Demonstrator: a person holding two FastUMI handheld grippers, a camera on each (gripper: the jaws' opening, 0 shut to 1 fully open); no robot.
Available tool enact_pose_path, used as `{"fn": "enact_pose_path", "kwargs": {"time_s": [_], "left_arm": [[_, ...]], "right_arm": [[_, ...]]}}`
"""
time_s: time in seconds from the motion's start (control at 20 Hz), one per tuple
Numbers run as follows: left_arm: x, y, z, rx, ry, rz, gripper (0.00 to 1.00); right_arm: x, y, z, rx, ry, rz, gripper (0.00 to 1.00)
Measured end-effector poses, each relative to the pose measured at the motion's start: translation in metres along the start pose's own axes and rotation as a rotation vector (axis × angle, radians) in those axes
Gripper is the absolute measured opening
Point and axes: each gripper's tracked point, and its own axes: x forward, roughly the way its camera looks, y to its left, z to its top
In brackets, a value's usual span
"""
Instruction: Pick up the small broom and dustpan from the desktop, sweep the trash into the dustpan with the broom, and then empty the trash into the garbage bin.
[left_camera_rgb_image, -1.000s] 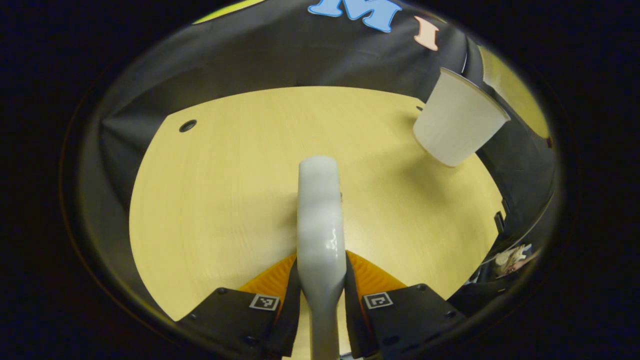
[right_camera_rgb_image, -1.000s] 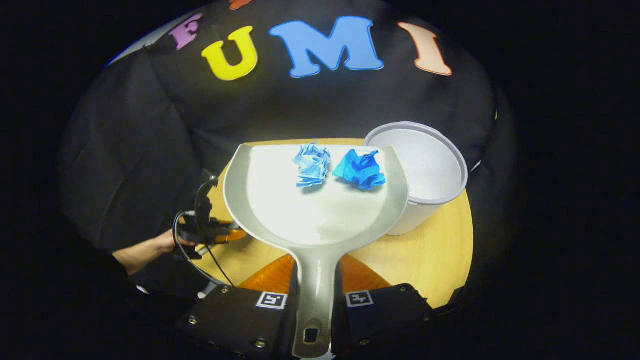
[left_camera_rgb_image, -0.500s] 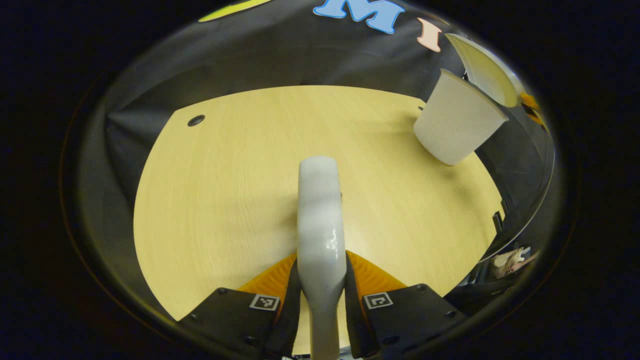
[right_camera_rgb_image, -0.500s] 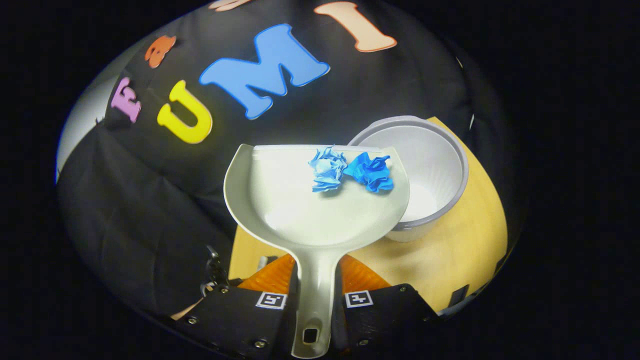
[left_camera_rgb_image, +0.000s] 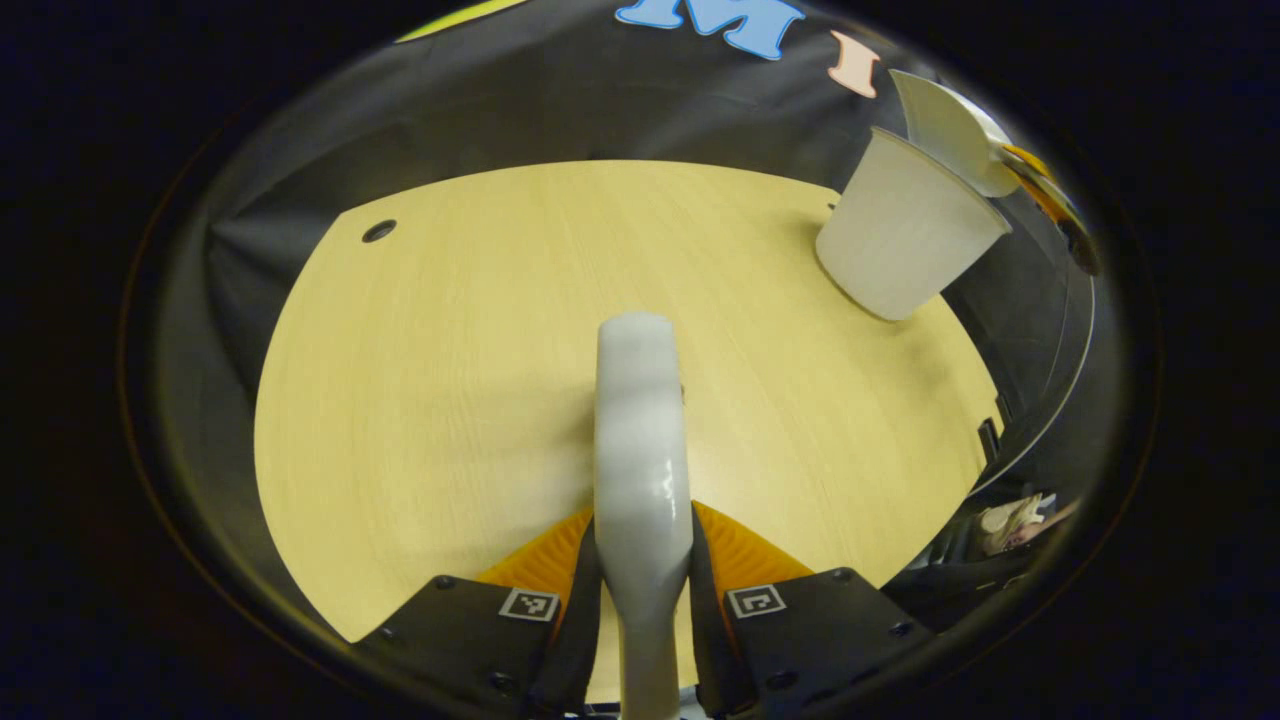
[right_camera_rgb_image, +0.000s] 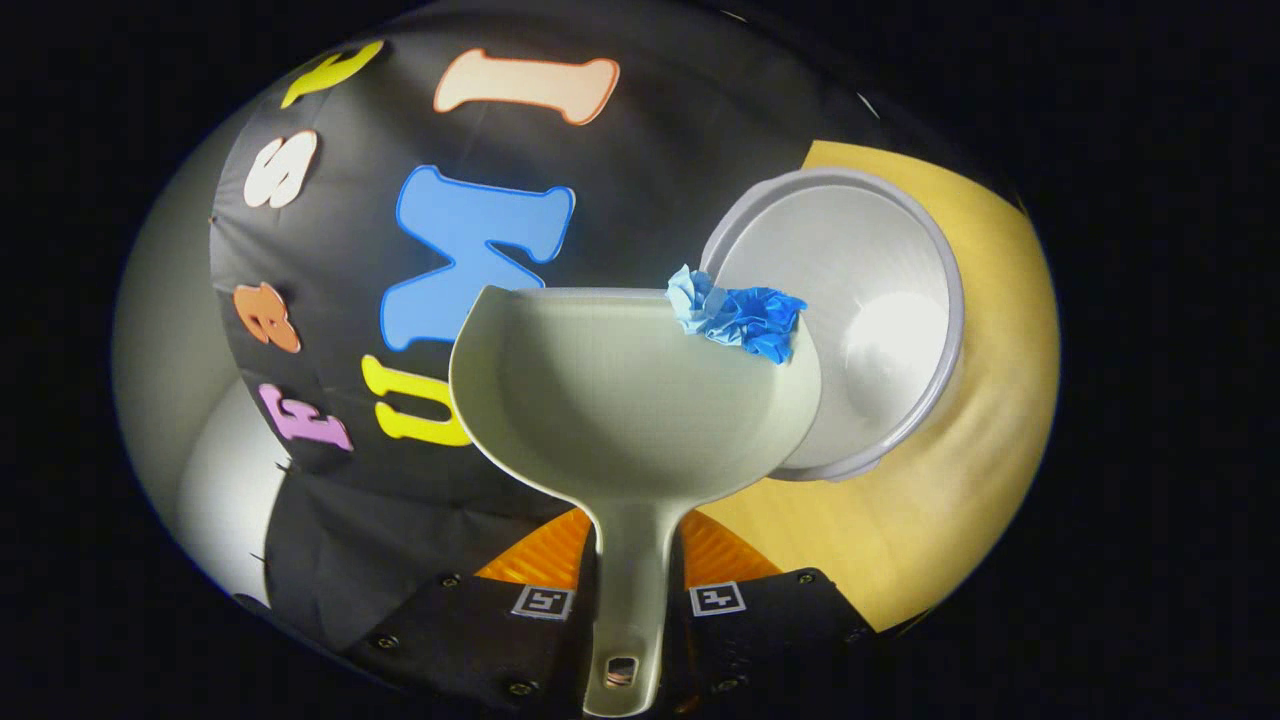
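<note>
Dustpan handle (right_camera_rgb_image: 628, 600) clamped between right gripper (right_camera_rgb_image: 630, 560) fingers

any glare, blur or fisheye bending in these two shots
Left gripper view: a glare spot on the broom handle; the desktop edge bows with the fisheye. Right gripper view: a bright spot inside the garbage bin, soft blur on the desktop beside it, and the dustpan stays sharp.

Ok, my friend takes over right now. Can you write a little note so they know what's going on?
Left gripper: shut on the broom handle, above the table.
Right gripper: shut on the dustpan handle, pan tilted toward the bin.
Two blue paper balls sit at the pan's front lip, by the bin's rim.
Done: sweeping.
Left: tip the paper into the bin.
</note>
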Motion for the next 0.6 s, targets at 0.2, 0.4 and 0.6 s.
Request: {"fn": "enact_pose_path", "kwargs": {"time_s": [0.2,0.4,0.6], "left_arm": [[0.0,-0.004,0.003,0.016,-0.001,0.001,0.49],[0.001,-0.009,0.0,0.009,0.002,-0.002,0.47],[0.001,-0.01,-0.001,0.006,0.001,-0.003,0.45]], "right_arm": [[0.002,0.01,0.002,0.136,-0.011,0.089,0.28],[0.004,0.025,0.004,0.277,-0.044,0.208,0.28],[0.003,0.031,0.009,0.31,-0.052,0.252,0.28]]}}
